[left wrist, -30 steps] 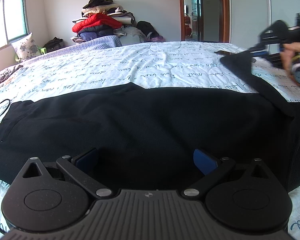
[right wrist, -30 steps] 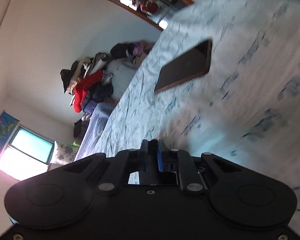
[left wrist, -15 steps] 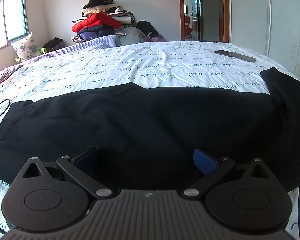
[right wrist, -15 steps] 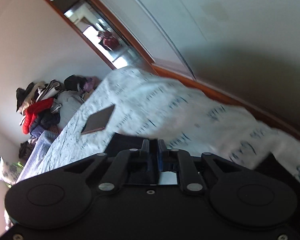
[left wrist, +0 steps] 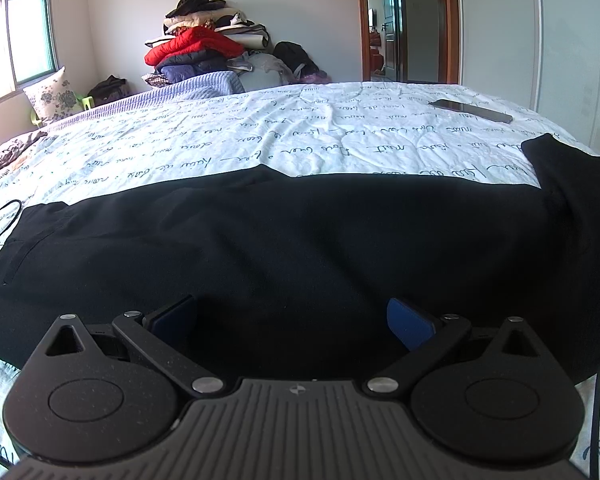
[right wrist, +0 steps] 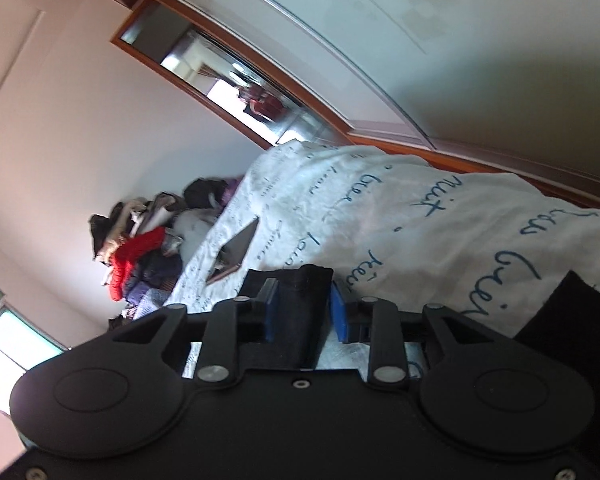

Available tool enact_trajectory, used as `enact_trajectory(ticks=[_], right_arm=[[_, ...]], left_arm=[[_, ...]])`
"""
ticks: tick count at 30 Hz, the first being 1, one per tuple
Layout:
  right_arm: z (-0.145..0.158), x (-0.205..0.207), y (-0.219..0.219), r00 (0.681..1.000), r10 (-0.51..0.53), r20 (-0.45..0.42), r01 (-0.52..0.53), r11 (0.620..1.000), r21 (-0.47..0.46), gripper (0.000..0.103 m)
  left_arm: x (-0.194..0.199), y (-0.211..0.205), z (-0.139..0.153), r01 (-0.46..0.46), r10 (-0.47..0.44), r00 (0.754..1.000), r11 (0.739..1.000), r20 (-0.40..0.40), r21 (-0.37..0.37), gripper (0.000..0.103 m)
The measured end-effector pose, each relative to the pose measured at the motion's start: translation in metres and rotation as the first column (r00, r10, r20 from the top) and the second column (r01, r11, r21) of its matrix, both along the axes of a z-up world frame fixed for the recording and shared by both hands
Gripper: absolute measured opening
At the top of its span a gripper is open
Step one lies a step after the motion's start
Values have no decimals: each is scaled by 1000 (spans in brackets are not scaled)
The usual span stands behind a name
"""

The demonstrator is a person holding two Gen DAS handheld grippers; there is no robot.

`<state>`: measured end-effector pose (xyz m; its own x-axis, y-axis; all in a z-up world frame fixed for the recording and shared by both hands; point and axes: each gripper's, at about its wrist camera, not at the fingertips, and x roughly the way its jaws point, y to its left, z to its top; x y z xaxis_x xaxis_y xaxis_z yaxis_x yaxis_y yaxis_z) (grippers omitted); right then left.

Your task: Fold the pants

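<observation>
Black pants point(left wrist: 300, 240) lie spread across the bed's white sheet with blue writing point(left wrist: 260, 140), one leg end point(left wrist: 556, 168) turned up at the right. My left gripper point(left wrist: 292, 320) hovers low over the near edge of the pants, open, its blue pads wide apart with nothing gripped. In the right wrist view my right gripper point(right wrist: 304, 312) is rolled on its side at the bed's right edge. Its jaws are opening, and a fold of the black pants fabric point(right wrist: 300, 300) still stands loosely between the blue pads. More black cloth point(right wrist: 572, 312) shows at the right.
A dark phone point(left wrist: 470, 110) lies on the sheet at the far right, seen also as the phone point(right wrist: 236, 248) ahead of the right gripper. A clothes pile point(left wrist: 204, 52) sits at the headboard end, a pillow point(left wrist: 54, 96) at the left, a black cable point(left wrist: 0, 220) beside the pants, a wardrobe point(left wrist: 540, 40) at the right.
The right gripper has carried the leg end rightward and down from above the bed to its right edge, and its jaws have parted. The left gripper has stayed put.
</observation>
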<state>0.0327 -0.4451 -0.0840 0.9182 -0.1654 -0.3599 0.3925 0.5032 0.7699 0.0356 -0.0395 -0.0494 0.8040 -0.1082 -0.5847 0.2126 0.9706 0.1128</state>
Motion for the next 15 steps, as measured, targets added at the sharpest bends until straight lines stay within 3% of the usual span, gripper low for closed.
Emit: enact_trajectory(ticks=[2, 4, 8, 10, 12, 15], right_arm=[[-2, -3, 1, 1000, -3, 13, 3, 1000, -9, 16], [-3, -8, 0, 999, -10, 50, 10, 1000, 4, 13], [2, -23, 0, 993, -56, 103, 59, 998, -25, 13], [10, -28, 4, 993, -85, 82, 91, 993, -74, 12], [20, -33, 11, 992, -113, 50, 119, 983, -141, 12], [36, -39, 23, 991, -135, 17, 135, 964, -231, 12]], left_arm=[[0, 0, 0, 0, 0, 1000, 1000, 3, -5, 103], [-1, 1, 1, 3, -3, 1000, 1000, 7, -9, 102], [-8, 1, 6, 63, -62, 997, 998, 37, -26, 99], [-21, -9, 13, 100, -102, 991, 995, 91, 24, 98], [-34, -25, 23, 180, -189, 972, 981, 139, 75, 99], [-47, -48, 34, 342, -354, 922, 935, 155, 95, 99]])
